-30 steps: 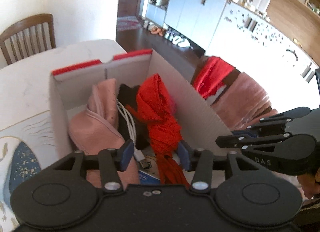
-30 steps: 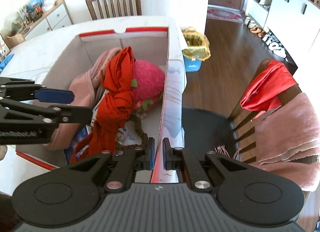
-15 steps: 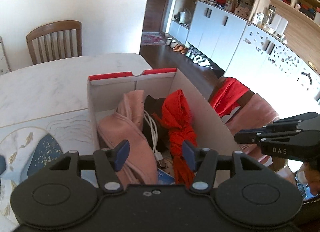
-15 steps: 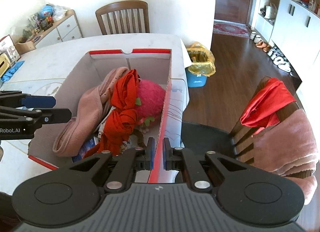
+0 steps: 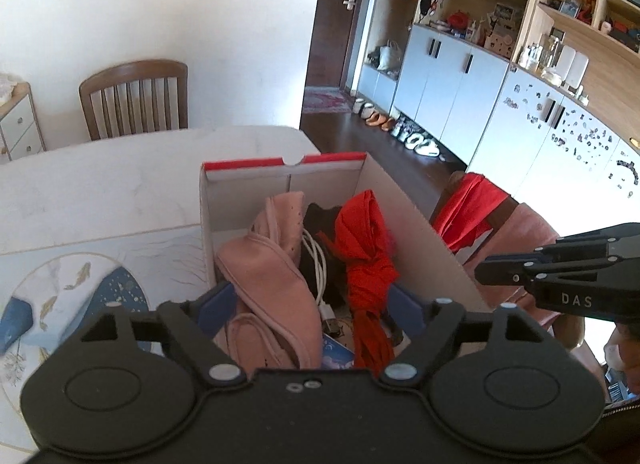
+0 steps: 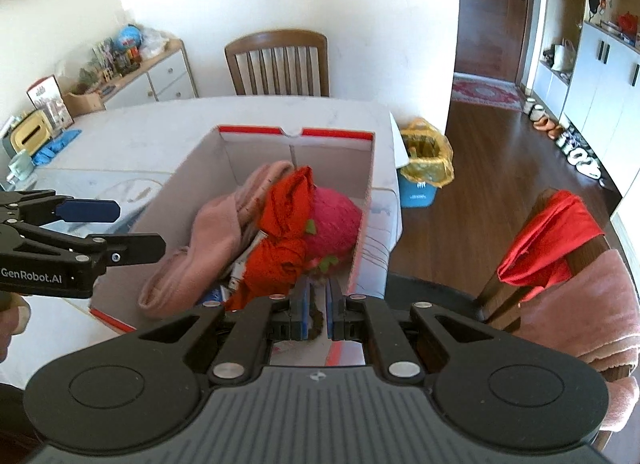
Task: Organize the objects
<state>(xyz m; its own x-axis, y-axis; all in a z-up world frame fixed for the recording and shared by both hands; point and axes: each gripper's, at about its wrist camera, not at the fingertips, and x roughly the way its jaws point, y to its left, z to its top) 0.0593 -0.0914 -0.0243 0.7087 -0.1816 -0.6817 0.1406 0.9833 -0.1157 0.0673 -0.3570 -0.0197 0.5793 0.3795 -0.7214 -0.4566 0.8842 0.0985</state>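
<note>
Box (image 6: 362, 200) contents partly hidden beneath red cloth (image 5: 366, 252). Right tongs (image 6: 317, 306) pinch the box's near-right wall; left tongs (image 5: 306, 306), spread, hover above it.

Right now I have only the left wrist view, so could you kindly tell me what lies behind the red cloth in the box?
Observer: A pink strawberry plush lies behind the red cloth, against the right wall of the box.
Operator: Thank you. Is anything on the floor past that side?
Observer: Yes, a blue bin lined with a yellow bag stands by the corner of the table.
Operator: And the right tool's tips?
Observer: The right tool has its fingers close together at the box's near right corner. I cannot tell whether they pinch the wall.
</note>
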